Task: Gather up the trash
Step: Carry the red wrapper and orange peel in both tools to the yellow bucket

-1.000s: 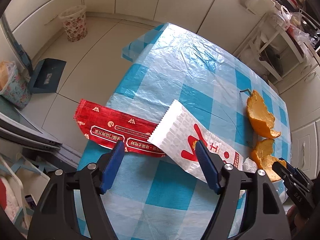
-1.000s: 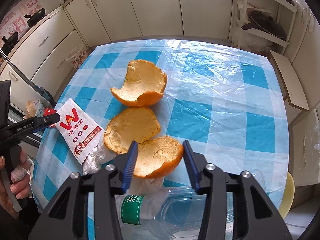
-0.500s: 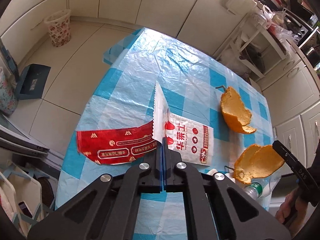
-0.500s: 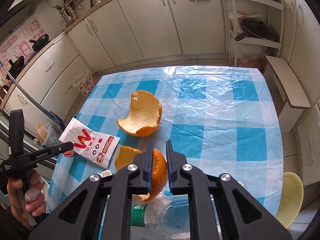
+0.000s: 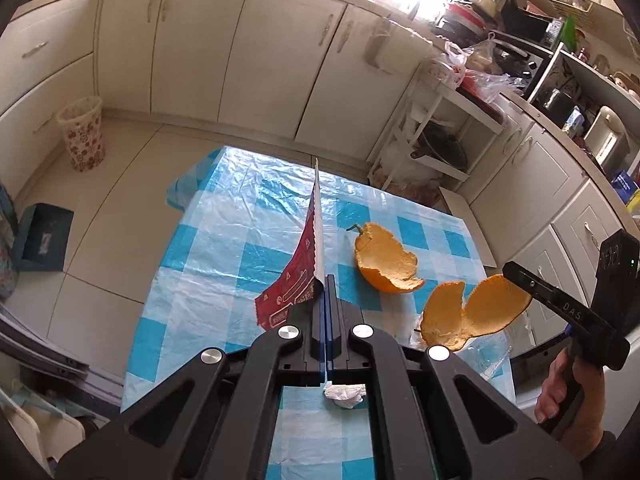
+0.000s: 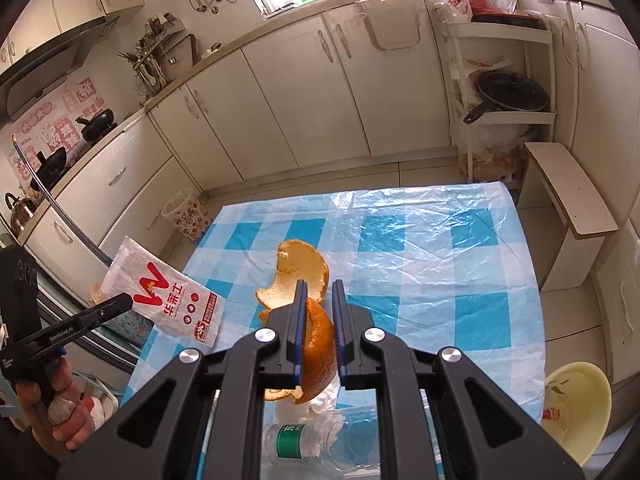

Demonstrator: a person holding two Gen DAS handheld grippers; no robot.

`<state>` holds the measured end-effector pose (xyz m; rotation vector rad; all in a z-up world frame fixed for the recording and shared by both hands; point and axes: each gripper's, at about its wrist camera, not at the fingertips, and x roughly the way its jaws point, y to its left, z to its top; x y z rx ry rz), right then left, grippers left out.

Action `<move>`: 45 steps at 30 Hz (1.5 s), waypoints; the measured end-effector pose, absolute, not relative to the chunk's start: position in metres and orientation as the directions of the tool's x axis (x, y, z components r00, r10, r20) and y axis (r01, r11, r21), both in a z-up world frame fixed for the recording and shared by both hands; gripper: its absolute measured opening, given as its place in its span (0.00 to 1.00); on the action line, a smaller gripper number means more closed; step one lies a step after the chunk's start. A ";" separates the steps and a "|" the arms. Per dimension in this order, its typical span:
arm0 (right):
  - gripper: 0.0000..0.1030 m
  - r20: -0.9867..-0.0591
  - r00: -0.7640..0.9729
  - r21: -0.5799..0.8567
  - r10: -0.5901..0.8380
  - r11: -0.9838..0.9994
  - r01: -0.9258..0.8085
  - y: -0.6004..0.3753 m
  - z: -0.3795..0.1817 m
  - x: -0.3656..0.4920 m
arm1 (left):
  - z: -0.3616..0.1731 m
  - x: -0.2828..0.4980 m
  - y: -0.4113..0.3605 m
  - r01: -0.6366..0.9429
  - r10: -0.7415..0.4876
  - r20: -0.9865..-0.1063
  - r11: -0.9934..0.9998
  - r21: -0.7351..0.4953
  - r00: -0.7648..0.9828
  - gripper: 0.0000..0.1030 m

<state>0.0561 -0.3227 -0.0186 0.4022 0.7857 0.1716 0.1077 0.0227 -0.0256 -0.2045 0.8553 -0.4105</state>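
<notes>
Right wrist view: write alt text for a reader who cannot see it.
The right claw is shut on an orange peel above a blue checked table. Another peel lies beyond; the left claw holds a white snack wrapper.
</notes>
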 end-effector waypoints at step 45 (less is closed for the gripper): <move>0.13 -0.563 0.824 0.396 0.059 0.895 0.207 -0.481 0.014 -0.063 | 0.049 0.007 -0.117 0.619 -0.658 -0.529 0.732 -0.284 0.536 0.01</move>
